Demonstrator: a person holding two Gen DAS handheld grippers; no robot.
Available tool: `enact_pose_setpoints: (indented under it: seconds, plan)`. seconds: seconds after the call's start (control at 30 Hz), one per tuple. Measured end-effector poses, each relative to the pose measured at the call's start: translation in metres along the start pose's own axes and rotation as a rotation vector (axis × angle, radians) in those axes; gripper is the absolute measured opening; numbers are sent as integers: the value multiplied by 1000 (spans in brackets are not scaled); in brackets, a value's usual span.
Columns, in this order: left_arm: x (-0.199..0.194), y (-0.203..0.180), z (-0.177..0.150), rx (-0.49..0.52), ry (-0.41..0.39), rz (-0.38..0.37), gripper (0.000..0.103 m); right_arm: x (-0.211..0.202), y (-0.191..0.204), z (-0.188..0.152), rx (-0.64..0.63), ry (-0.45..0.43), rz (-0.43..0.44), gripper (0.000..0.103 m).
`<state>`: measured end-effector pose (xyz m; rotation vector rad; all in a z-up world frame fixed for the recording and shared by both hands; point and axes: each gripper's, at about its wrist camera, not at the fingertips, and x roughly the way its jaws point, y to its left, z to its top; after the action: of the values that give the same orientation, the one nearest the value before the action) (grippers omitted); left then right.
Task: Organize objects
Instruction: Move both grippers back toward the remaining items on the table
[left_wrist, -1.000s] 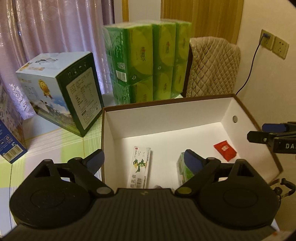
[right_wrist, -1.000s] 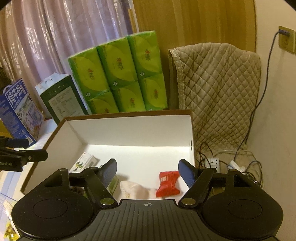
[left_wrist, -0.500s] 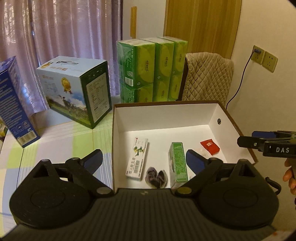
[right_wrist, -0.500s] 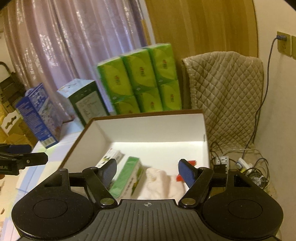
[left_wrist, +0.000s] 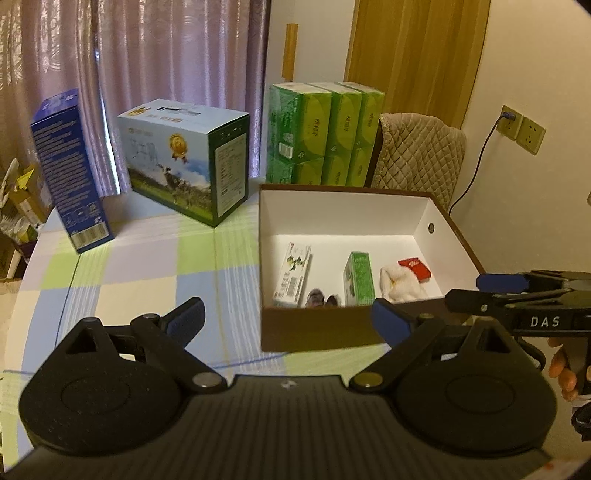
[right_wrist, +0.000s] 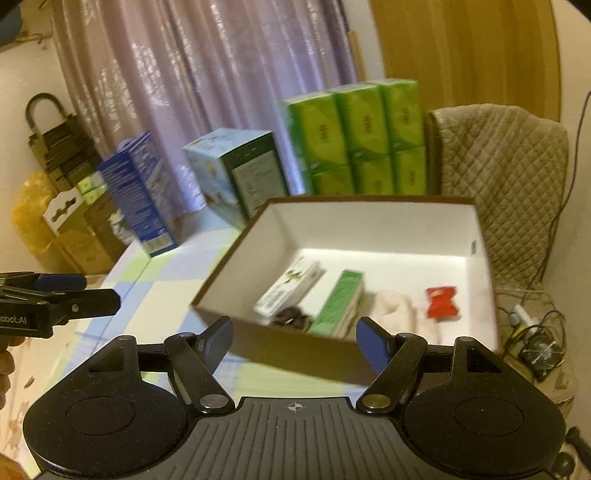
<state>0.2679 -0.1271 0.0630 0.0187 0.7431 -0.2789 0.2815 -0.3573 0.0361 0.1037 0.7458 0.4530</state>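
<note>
- Left wrist view:
- Left gripper (left_wrist: 288, 319) above the near part of the table (left_wrist: 147, 269), jaws spread wide, nothing between them.
- Open box (left_wrist: 317, 328) at the right edge of the table, brown outside, white inside.
- Inside along the near wall, left to right: white carton (left_wrist: 291, 271), small dark bundle (left_wrist: 323, 297), green carton (left_wrist: 358, 278), white cloth (left_wrist: 400, 282), red packet (left_wrist: 414, 268) touching the cloth's far side.
- Right gripper (left_wrist: 517, 299) just beside the near right corner of the box; cannot tell from here how its jaws stand.
- Only large cartons at the far edge of the table: blue carton (left_wrist: 70, 170), milk case (left_wrist: 188, 158), green tissue packs (left_wrist: 325, 133). No loose small item on the cloth.

- Right wrist view (blurred):
- Right gripper (right_wrist: 293, 343) with jaws wide apart and empty, facing the near wall of the box (right_wrist: 295, 350).
- Same five items inside; red packet (right_wrist: 441, 302) nearest the right wall.
- Left gripper (right_wrist: 59, 299) at the left, over the table's near edge.

- Judgement: gathering step seemingly complete, both tools empty and clear of the box.
- Next move likely: checking for leftovers, or straightening items inside; reaching in calls for clearing the near wall first.
</note>
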Motion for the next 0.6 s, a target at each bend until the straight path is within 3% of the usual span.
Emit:
enact_pose_setpoints:
  seconds: [0.6]
  plan:
    - [-49,48,-62,-59,40,35,95,18,76,-54,-14,130,82,71]
